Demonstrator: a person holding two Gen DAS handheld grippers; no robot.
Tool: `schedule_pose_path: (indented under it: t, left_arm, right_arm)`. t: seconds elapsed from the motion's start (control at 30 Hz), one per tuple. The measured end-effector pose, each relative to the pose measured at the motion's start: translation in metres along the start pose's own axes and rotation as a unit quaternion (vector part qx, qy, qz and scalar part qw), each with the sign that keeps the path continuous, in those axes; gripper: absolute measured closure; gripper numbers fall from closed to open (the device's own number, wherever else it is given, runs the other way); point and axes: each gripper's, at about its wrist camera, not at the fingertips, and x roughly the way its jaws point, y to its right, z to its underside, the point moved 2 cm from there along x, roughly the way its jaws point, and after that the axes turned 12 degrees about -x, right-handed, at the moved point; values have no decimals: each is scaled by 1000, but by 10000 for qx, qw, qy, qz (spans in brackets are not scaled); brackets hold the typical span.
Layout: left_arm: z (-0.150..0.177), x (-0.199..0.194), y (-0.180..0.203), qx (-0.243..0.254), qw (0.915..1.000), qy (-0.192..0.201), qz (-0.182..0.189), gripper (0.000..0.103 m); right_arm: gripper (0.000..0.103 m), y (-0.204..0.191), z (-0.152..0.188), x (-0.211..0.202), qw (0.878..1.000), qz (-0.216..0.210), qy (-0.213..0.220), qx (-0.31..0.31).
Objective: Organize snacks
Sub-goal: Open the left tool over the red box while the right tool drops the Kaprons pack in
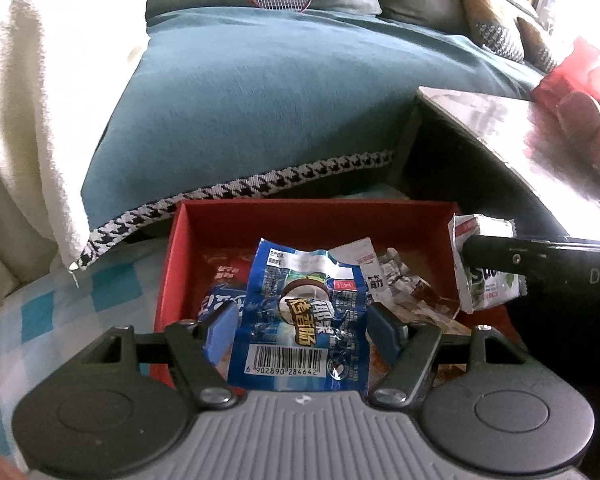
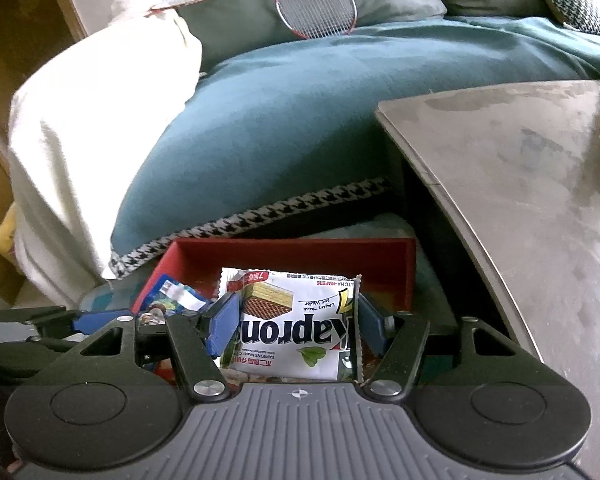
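Blue snack packet (image 1: 300, 316) clamped in left claw (image 1: 300, 326), wafer pack (image 2: 300, 320) in right claw (image 2: 296, 324), above red box (image 1: 312, 216).

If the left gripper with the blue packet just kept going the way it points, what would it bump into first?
Probably the loose snack wrappers piled in the red cardboard box just ahead; depth is hard to judge. The left gripper is clamped on the blue snack packet.

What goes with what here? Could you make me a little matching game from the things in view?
Things:
1. blue snack packet
2. white wafer packet
3. red box
4. badminton racket

Places:
A. leaning on a sofa cushion
B. in the right gripper
C. on the floor by the sofa, holding snacks
D. in the left gripper

Pairs: 1-D, 2-B, 3-C, 4-A
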Motion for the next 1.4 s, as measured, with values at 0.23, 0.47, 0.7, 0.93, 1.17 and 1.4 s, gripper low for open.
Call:
schedule_pose_path:
  t: [0.23, 0.47, 0.7, 0.93, 1.17, 1.4]
  left_arm:
    - [-4, 13, -1, -16, 10000, -65, -56, 39]
    - [-3, 24, 0, 5, 9999, -141, -100, 39]
    - [0, 35, -2, 16, 9995, -254, -180, 39]
    - [-1, 39, -4, -2, 9994, -286, -202, 39]
    - [-1, 44, -4, 12, 9992, -329, -233, 39]
    - [-4, 49, -4, 43, 9989, -386, -245, 39]
  right_arm:
    - [33, 6, 0, 9, 9999, 26, -104, -15]
    - [33, 9, 4, 20, 9996, 51, -270, -27]
    - [33, 6, 9, 34, 9987, 63, -498, -105]
    - [33, 7, 9, 38, 9984, 71, -553, -108]
    - [33, 10, 10, 44, 9977, 117, -663, -90]
    - [33, 9, 9, 48, 9974, 124, -703, -107]
